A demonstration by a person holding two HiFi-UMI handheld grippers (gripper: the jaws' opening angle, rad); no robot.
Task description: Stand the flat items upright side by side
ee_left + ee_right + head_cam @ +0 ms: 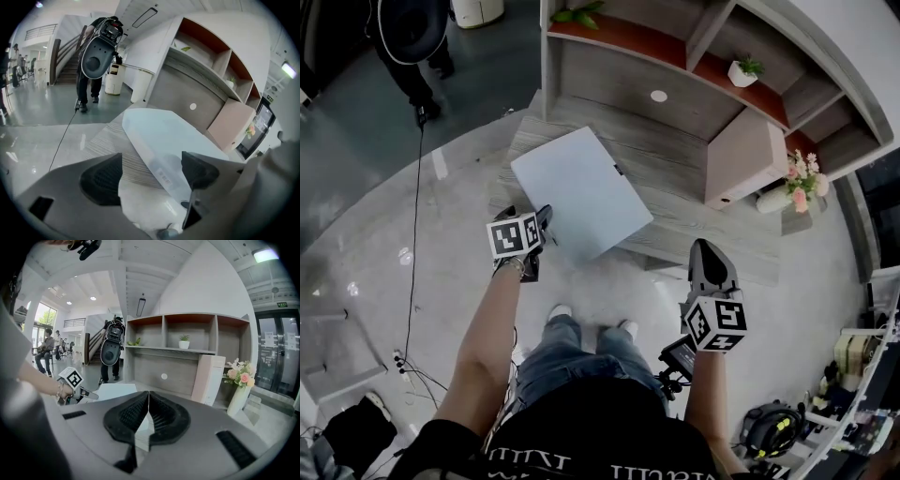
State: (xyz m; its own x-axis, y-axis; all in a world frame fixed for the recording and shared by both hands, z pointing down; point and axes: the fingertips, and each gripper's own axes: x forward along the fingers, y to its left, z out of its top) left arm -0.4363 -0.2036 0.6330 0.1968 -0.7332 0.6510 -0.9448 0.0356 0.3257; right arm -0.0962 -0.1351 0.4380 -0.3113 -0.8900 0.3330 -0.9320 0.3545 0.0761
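"Two claws, so how does each one stand?"

"The left claw (pixel 151 173) has its jaws wide apart. The near edge of the white flat item (pixel 581 192) runs between them, close to the right jaw, and neither pad presses on it. The right claw (pixel 148 401) has its jaws closed together with nothing held, and it hangs well off to the right, short of the table (pixel 694 211)."

"Where does the white item lie?"

"It lies flat on the wood-grain table, turned at an angle, with its near corner reaching the table's front edge."

"What else is around it?"

"A pale pink flat item (pixel 745 157) stands upright at the table's right end, against the shelf unit (pixel 628 37). Just beyond it is a vase of flowers (pixel 797 183). A small potted plant (pixel 742 70) sits on a shelf above. Between the white item and the pink one the table is bare wood."

"And anything farther off?"

"A person with a backpack (pixel 411 33) stands on the floor to the left, and a cable (pixel 416 216) trails across the floor there."
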